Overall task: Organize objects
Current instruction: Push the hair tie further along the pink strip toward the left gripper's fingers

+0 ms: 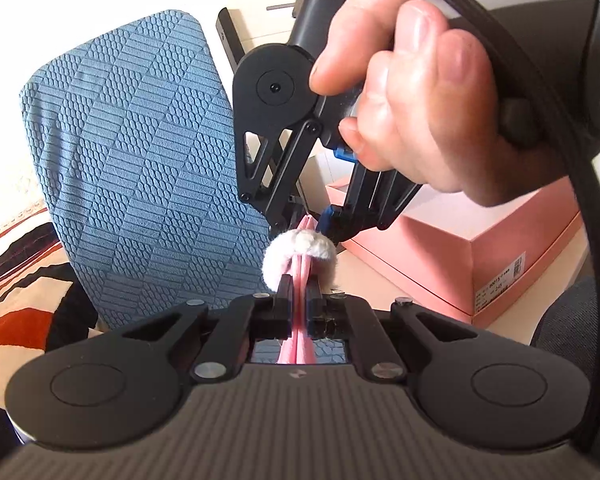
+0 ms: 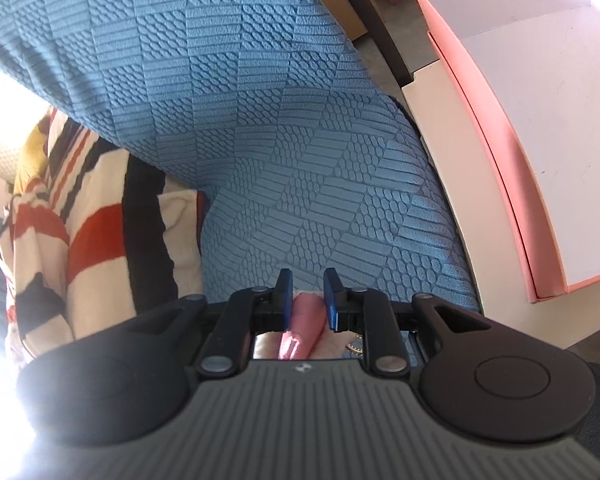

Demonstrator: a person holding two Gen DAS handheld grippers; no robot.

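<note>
Pink cloth (image 1: 299, 280) with a white fluffy pompom (image 1: 300, 254) is stretched between two hand-held tools above a blue textured chair (image 1: 140, 152). At the near end, the left tool (image 1: 299, 292) has its jaws drawn almost together, pinching the thin pink fabric. At the far end, the right tool (image 1: 320, 220), gripped by a person's hand (image 1: 412, 92), comes down from above onto the same item; the right wrist view shows its blue-padded jaws narrowly parted with a pink fold (image 2: 306, 312) pressed between them. The pompom sits on the cloth between the two tools. Off to the right, a pink box (image 1: 480, 256) with a printed label rests on the pale worktop (image 2: 452, 200), well apart from the cloth. A striped blanket (image 2: 92, 232) lies left of the chair.
</note>
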